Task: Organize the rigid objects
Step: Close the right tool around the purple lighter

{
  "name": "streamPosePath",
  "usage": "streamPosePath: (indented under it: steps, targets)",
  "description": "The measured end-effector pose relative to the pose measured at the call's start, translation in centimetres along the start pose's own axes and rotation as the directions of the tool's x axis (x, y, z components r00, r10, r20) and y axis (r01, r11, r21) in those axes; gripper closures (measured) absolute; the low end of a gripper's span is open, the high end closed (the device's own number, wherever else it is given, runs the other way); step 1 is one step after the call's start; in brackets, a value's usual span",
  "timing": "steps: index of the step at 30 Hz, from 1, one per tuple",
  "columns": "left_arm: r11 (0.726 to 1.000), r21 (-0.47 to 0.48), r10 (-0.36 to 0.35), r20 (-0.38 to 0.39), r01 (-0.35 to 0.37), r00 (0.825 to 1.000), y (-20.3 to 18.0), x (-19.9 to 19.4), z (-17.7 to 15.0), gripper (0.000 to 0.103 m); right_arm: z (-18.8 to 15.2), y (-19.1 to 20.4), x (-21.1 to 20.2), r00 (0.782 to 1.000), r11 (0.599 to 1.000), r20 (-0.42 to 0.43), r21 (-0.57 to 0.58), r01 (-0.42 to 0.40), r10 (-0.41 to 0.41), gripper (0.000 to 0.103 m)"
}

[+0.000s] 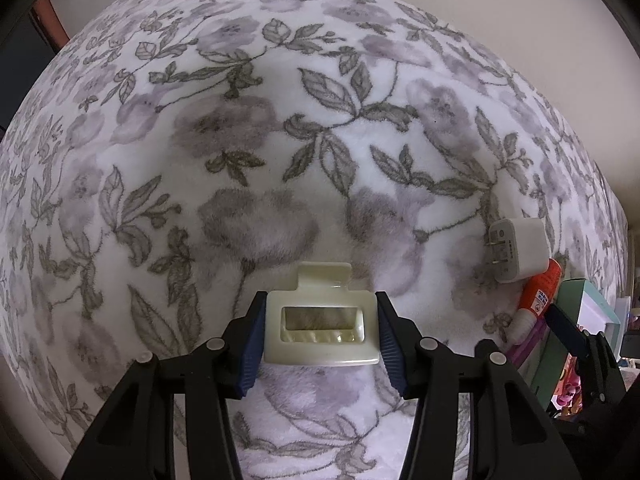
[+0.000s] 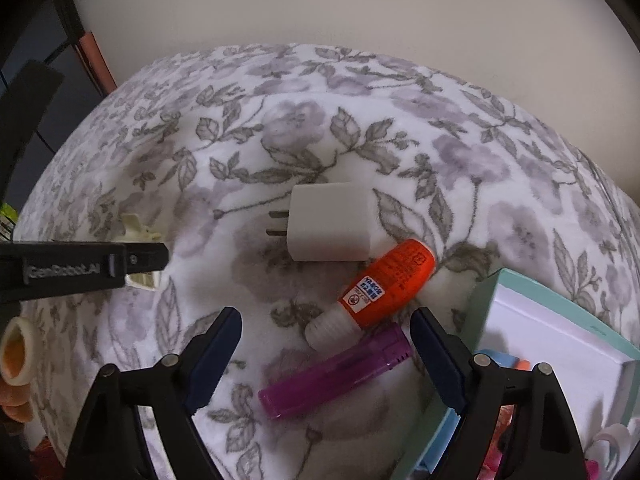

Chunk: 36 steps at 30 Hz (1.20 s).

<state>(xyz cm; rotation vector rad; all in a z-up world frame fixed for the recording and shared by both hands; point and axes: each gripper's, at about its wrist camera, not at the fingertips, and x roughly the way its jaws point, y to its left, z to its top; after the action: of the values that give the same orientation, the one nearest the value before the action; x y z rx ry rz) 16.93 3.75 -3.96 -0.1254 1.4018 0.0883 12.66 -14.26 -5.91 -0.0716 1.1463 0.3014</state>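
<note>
On the floral blanket (image 1: 320,128), in the left wrist view, the left gripper (image 1: 321,326) is clenching its jaws on a cream hair clip (image 1: 321,320), with a white charger (image 1: 516,250) lying off to the right. In the right wrist view, the right gripper (image 2: 326,354) is hovering with released jaws over a purple lighter (image 2: 334,372), just beside an orange tube (image 2: 380,292) and near a teal box (image 2: 492,296).

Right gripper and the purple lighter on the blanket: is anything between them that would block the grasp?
Nothing visible does. The right gripper is open above the purple lighter, which lies flat on the floral blanket. The orange tube lies close beside the lighter's far end and could get nudged.
</note>
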Motion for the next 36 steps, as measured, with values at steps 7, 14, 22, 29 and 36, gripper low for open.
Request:
streamPosePath:
  steps: [7, 14, 22, 29, 36]
  targets:
    - [1.0, -0.003, -0.001, 0.0, 0.001, 1.0, -0.1, 0.5, 0.0, 0.05, -0.5, 0.4, -0.1, 0.999, 0.999, -0.044, -0.04, -0.034, 0.032, 0.013]
    - [1.0, -0.002, 0.0, 0.0, 0.0, 1.0, 0.3, 0.5, 0.2, 0.05, -1.7, 1.4, -0.3, 0.995, 0.993, -0.094, -0.11, -0.046, 0.035, 0.014]
    - [1.0, 0.012, 0.023, 0.0, -0.023, 1.0, -0.1, 0.7, -0.1, 0.05, -1.7, 2.1, 0.1, 0.993, 0.992, -0.118, -0.126, 0.011, -0.026, 0.02]
    - [0.998, 0.027, 0.052, 0.008, -0.052, 0.999, -1.2, 0.8, -0.3, 0.05, -1.6, 2.5, 0.3, 0.989, 0.992, -0.133, -0.12, 0.041, -0.057, 0.02]
    - [0.997, 0.035, 0.068, 0.014, -0.068, 0.998, -2.0, 1.2, -0.2, 0.05, -1.6, 2.8, 0.5, 0.99, 0.993, -0.127, -0.11, 0.042, -0.056, 0.02]
